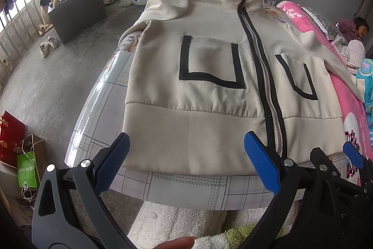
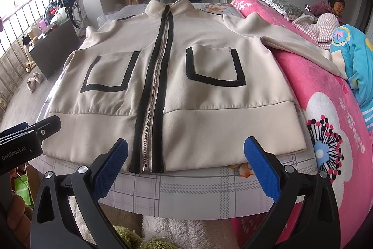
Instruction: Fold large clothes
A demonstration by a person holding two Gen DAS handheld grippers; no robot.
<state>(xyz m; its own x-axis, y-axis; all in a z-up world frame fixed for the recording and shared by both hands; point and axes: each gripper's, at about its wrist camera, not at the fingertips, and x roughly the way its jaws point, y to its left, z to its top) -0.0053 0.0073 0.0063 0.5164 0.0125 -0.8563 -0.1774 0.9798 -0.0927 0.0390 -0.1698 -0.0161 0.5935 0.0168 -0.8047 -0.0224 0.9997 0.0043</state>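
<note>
Evidently no fold has begun: the cream jacket lies face up and zipped on the plaid-covered table, collar at 12 o'clock, hem at 6 o'clock just short of the near table edge. My left gripper hovers above the hem with its blue pads spread wide and nothing between them; my right gripper does likewise (each is empty, neither touching cloth). The zipper runs straight from 12 to 6 o'clock down the middle.

I judge the step in hand to be the approach to a first grasp. The next move probably calls for gathering a sleeve or a side edge inward toward the zipper.

Edges and room: the left sleeve is bunched at 11 o'clock on the table. The right sleeve trails toward 2 o'clock onto the pink blanket, which crowds the table's 3 o'clock side. Open floor lies at 9 o'clock.
</note>
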